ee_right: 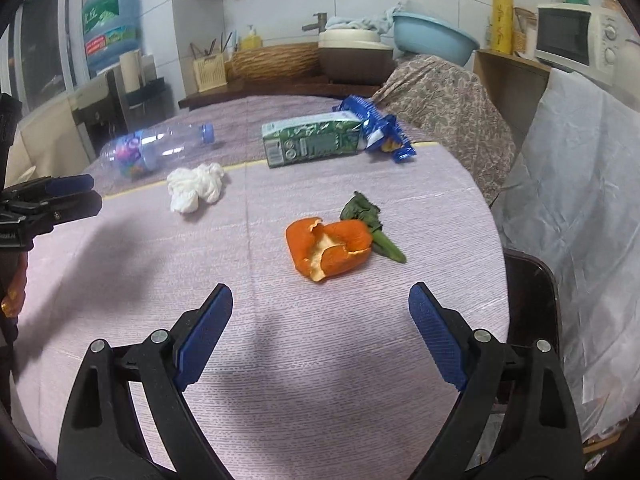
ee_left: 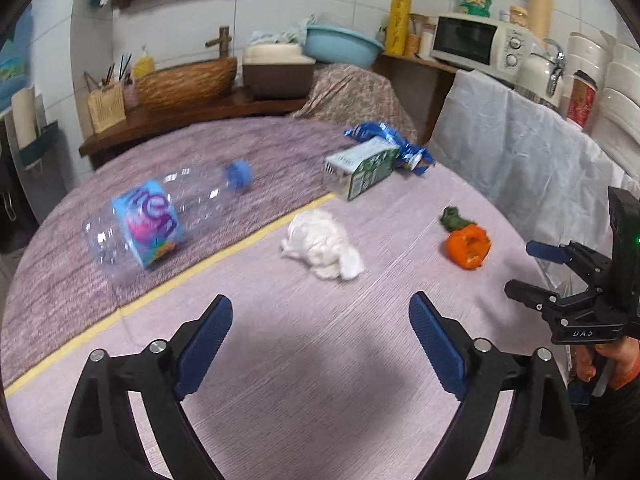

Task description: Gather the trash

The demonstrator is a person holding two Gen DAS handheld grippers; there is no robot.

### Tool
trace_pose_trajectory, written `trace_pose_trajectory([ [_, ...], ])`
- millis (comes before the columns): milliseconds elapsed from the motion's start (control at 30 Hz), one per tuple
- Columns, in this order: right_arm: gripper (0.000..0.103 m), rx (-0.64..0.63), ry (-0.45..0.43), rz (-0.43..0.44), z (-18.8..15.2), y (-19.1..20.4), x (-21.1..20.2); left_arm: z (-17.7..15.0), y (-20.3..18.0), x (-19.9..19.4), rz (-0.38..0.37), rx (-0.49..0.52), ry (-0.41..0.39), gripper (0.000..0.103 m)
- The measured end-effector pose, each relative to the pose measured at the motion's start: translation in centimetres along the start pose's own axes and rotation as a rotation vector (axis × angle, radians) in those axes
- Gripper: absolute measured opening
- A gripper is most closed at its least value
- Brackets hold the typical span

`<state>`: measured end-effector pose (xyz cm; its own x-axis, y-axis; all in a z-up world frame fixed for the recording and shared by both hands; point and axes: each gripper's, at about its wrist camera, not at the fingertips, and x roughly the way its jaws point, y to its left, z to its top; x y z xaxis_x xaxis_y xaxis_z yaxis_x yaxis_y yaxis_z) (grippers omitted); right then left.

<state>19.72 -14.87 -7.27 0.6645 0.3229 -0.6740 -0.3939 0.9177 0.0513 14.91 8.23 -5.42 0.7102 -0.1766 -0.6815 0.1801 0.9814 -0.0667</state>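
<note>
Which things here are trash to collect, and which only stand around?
Trash on the table:
- bottle
- tissue
- carton
- blue wrapper
- orange peel
- green leaf

Just standing around:
- microwave
- basin
- basket
- water jug

The right gripper (ee_left: 520, 268) body reads "DAS"; other labels are illegible.

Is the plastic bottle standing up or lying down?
Lying down. The bottle rests on its side on the table, blue cap pointing sideways.
</note>
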Motion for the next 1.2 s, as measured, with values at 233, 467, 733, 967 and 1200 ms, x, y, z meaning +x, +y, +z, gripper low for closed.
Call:
trace_pose_trajectory([
  [233,0.089,-0.025,0.050,-0.031,1.2,0.2,3.0,0.1,-0.1,1.7,-0.010,0.011,0.049,0.081],
  [467,0.069,-0.105,0.055,-0.059,2.4,2.1,4.2,1.4,-1.7,3.3,0.038,0.085,0.059,0.081],
  [733,0.026,-0.145,0.081,-0.137,2.6,1.9,5.4,2.3,-1.9,5.5,0.065,0.081,0.088,0.081],
  [967,0.022,-0.066,0.053,-0.065,2.7,0.9,3.7,3.6,-1.7,7.4,0.101,0.059,0.108,0.081],
  [1200,0.022,-0.071,0.031,-0.022,2.3,1.6,2.0,4.1,-1.5,9.7,0.117,0.020,0.153,0.051],
])
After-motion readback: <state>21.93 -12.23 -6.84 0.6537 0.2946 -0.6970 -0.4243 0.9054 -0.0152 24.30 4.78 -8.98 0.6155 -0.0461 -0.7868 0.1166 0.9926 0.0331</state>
